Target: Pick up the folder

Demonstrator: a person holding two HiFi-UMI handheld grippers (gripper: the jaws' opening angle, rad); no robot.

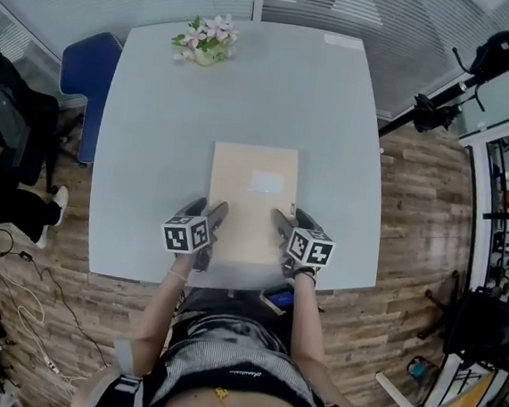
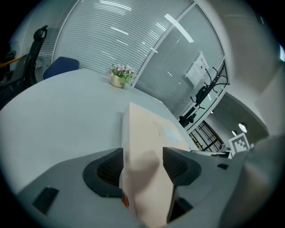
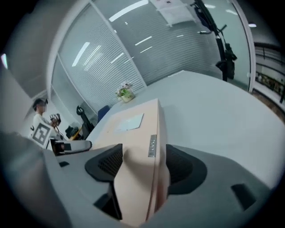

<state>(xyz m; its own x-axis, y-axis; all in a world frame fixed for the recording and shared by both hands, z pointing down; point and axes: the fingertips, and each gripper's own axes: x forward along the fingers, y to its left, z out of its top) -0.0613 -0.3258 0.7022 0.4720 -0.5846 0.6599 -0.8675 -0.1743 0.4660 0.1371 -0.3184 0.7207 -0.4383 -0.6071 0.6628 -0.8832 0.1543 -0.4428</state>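
Left tongs (image 1: pixel 205 210) and right tongs (image 1: pixel 294 220) spread, astride near corners of flat beige folder (image 1: pixel 254 185) — pinch both evenly, lift level.

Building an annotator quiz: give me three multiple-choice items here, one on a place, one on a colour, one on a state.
1. Where is the flower pot? A on the blue chair; B at the table's far edge; C on the floor.
2. What colour is the folder? A blue; B black; C beige.
3. Jaws of the left gripper and right gripper? A apart, folder edge between; B together, empty; C closed on the flower pot.
B: it sits at the far rim. C: its cover is beige. A: both gripper views show parted jaws astride the edge.
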